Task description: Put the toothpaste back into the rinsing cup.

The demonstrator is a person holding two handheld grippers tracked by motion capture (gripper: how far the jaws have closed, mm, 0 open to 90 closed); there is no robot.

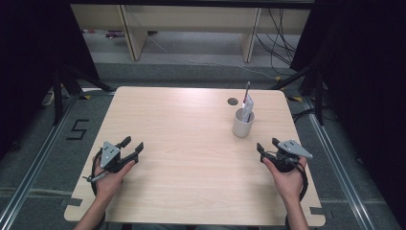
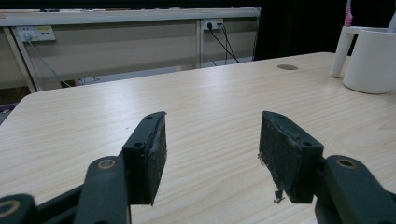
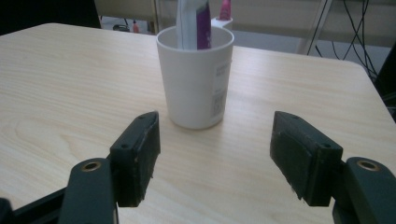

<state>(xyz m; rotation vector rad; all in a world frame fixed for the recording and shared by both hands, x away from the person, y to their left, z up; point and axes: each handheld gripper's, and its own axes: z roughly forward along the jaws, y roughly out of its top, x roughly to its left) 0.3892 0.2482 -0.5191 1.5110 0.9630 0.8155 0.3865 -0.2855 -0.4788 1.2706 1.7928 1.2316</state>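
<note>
A white cup [image 1: 242,123] stands upright on the wooden table [image 1: 191,143] toward the back right, with a toothpaste tube [image 1: 247,106] and a pink-tipped toothbrush [image 1: 247,90] standing in it. My right gripper [image 1: 268,145] is held low over the table just in front and to the right of the cup, open and empty. In the right gripper view the cup [image 3: 195,77] stands a short way beyond my jaws, the tube [image 3: 192,24] inside it. My left gripper [image 1: 132,144] hovers over the front left of the table, open with nothing between its pads [image 2: 156,154].
A small round hole [image 1: 232,101] lies in the tabletop behind the cup. In the left gripper view the cup [image 2: 372,59] shows at the far right. Desk legs and cables [image 1: 280,43] are on the floor beyond the table. Black curtains flank both sides.
</note>
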